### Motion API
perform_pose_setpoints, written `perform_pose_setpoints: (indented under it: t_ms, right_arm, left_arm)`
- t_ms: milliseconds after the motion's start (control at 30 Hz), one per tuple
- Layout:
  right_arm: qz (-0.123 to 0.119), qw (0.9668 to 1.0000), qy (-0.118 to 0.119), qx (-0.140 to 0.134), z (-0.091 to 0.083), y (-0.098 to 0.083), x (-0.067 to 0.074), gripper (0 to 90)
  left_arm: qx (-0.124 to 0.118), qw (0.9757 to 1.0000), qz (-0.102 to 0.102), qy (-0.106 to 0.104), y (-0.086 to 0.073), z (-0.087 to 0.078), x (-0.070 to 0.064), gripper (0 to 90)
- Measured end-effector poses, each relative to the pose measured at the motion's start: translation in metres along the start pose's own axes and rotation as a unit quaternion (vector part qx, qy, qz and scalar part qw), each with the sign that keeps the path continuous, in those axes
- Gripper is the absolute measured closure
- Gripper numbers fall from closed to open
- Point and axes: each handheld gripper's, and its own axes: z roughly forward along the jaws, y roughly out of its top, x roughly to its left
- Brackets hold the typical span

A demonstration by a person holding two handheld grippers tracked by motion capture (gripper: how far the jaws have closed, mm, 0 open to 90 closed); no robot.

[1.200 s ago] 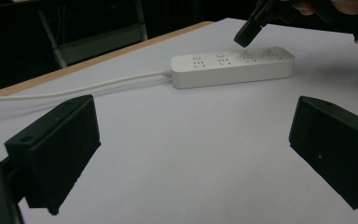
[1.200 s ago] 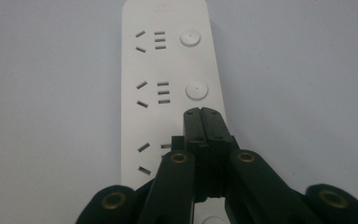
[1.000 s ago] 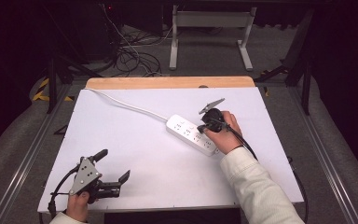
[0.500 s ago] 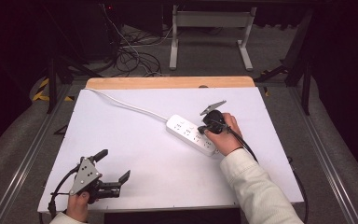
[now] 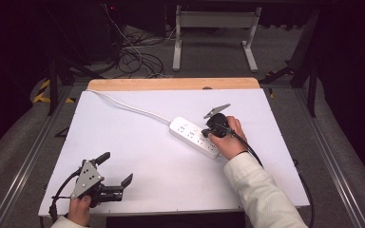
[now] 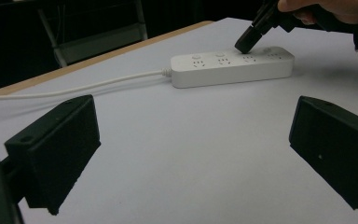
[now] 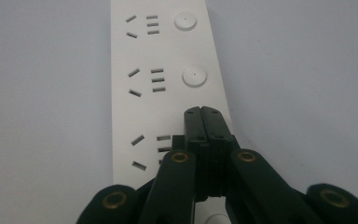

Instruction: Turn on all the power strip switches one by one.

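A: Room to move? Edges?

B: White table has a wooden strip along its far edge. Strip lies just right of frame centre in the high view, slanting toward lower right; its cord runs to the upper-left corner of the table. Lower-centre and left of the sheet are bare. Left gripper sits at the lower-left edge, well apart from the strip.

A: Counts?

B: One strip, one cord, two grippers. On the strip, the left gripper view shows four socket groups; round buttons beside them, two clear in the right gripper view.

A: Hand poses?

B: Right hand is over the strip's near end, right gripper tilted down, jaws pressed together with nothing between, tips at the strip's button-side edge by the third group. Whether it touches I cannot tell. Left hand holds its gripper low and level, jaws wide apart, empty.
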Motion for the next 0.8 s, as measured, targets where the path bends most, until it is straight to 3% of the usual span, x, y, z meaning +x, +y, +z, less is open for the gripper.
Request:
perform_pose_setpoints:
  t_ms: [200, 567, 800]
  right_arm:
    - [0.003, 1.0, -0.002, 0.001, 0.0004, 0.0001, 0.0008, 90.0]
    - [0.032, 0.9994, 0.013, 0.001, 0.0011, -0.0006, -0.0038, 90.0]
    - [0.034, 0.9994, 0.003, 0.008, 0.0021, 0.0015, -0.0024, 90.0]
  left_arm:
    - [0.0, 1.0, 0.001, -0.001, 0.0001, 0.0001, -0.0004, 2.1]
    - [-0.002, 1.0, -0.003, -0.003, 0.0, -0.0002, -0.0009, 2.1]
    - [-0.003, 1.0, -0.003, -0.003, -0.0001, -0.0001, -0.0007, 2.1]
